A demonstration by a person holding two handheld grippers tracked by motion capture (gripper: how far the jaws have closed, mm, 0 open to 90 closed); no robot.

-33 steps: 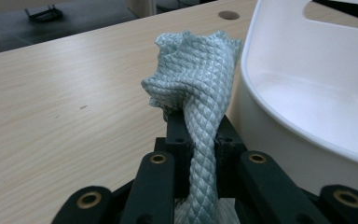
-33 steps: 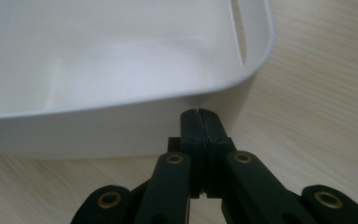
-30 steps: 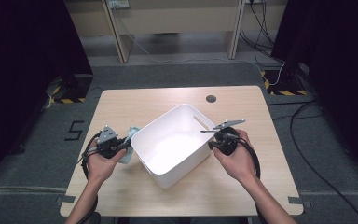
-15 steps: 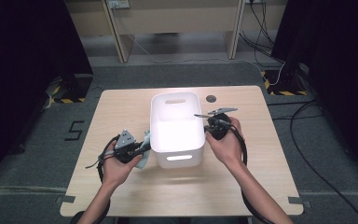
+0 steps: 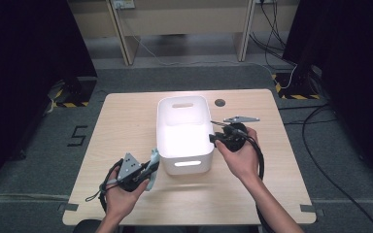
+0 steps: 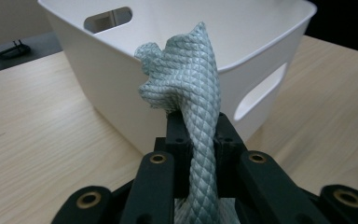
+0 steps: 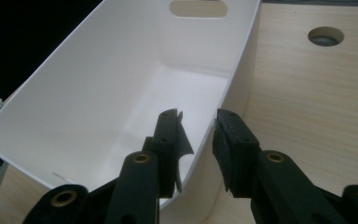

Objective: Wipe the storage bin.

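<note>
wooden table (image 5: 126, 121); left claw (image 6: 198, 135) hides cloth's (image 6: 186, 88) end

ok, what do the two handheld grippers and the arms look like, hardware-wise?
Both grippers are black. The left gripper and right gripper each carry a grey three-cornered plate on top and trail a black cable looping by the wrist. Up close, the fingers are black with brass-coloured pivot rivets and flat textured pads. The forearms are bare, with no sleeves in sight.

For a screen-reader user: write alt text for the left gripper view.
The left gripper, shut on a pale green cloth, holds it upright beside a white bin on a wooden table.
</note>
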